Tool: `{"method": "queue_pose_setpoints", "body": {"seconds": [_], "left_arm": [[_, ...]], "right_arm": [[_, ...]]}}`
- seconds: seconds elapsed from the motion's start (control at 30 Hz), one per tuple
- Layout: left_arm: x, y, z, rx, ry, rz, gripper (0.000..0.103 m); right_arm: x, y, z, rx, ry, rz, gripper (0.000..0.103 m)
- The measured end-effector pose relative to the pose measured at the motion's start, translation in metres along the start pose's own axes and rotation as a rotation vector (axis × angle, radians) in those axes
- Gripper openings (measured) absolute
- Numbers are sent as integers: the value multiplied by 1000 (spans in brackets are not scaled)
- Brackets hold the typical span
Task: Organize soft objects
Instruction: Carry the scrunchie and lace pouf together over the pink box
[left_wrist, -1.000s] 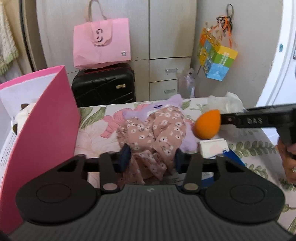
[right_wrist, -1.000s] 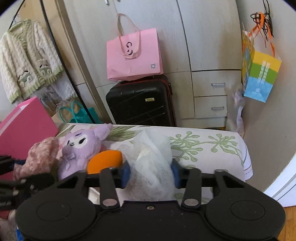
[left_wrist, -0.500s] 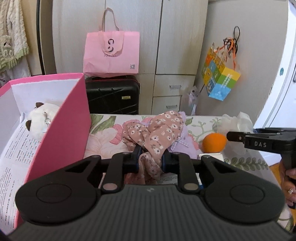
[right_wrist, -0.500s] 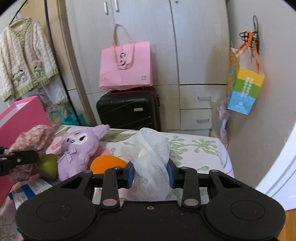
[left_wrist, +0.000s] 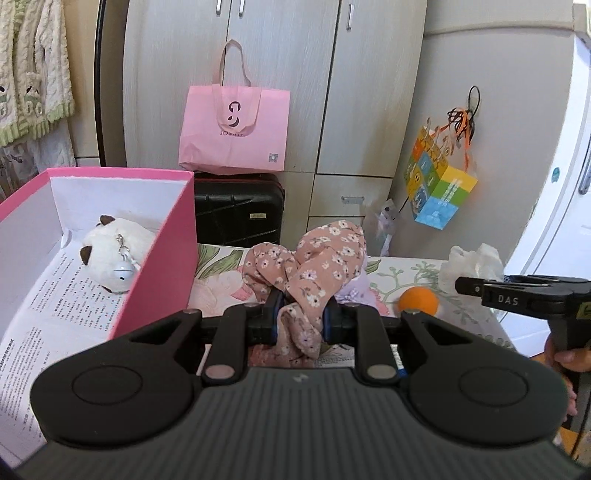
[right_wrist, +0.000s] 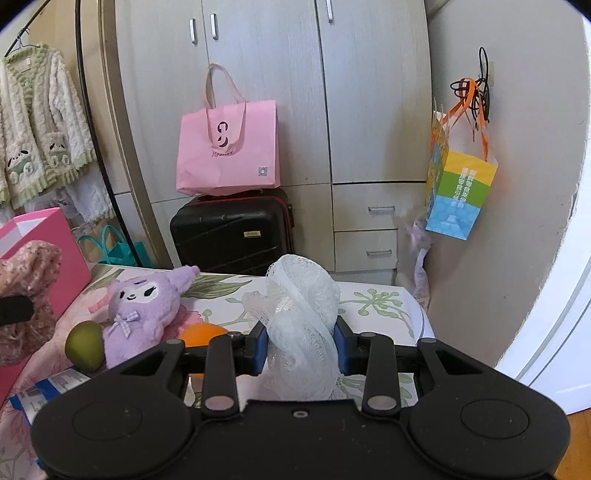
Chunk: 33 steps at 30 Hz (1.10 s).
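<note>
My left gripper (left_wrist: 301, 317) is shut on a pink floral cloth (left_wrist: 314, 266) and holds it lifted above the bed, just right of the pink box (left_wrist: 162, 258). A white plush toy (left_wrist: 110, 254) lies inside the box. My right gripper (right_wrist: 299, 347) is shut on a white mesh bath pouf (right_wrist: 303, 314), raised above the bed. A purple plush (right_wrist: 144, 306), an orange sponge (right_wrist: 201, 334) and a green sponge (right_wrist: 85, 345) lie on the floral bedsheet (right_wrist: 369, 306). The pouf (left_wrist: 472, 262) and orange sponge (left_wrist: 419, 301) also show in the left wrist view.
A black suitcase (right_wrist: 231, 232) with a pink bag (right_wrist: 227, 147) on it stands behind the bed, against the wardrobe. A colourful bag (right_wrist: 458, 188) hangs on the right wall. A blue and white packet (right_wrist: 48, 391) lies on the bed near its front.
My left gripper closed on the floral cloth and lifted it up and toward the pink box. My right gripper closed on the mesh pouf and raised it off the bed.
</note>
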<state>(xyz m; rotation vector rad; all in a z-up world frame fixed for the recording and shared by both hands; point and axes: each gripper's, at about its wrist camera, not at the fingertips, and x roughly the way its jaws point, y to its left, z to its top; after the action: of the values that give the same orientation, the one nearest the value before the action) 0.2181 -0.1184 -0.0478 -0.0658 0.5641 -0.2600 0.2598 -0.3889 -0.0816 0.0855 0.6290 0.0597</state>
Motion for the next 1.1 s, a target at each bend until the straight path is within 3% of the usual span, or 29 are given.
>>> {"method": "queue_pose_setpoints", "body": {"seconds": [0.57,0.83,1.1], "left_arm": [[-59,13,-17,1,55,-91,19],[-87,21,-31,1,82,-126,19],[-114,34,-53,3,124,-161,19]], "right_arm": [[-78,39,-25,-95,63,28,40],[-121,75,-34,-151,73,102,40],[-152,115,-56,-199,116,231,40]]}}
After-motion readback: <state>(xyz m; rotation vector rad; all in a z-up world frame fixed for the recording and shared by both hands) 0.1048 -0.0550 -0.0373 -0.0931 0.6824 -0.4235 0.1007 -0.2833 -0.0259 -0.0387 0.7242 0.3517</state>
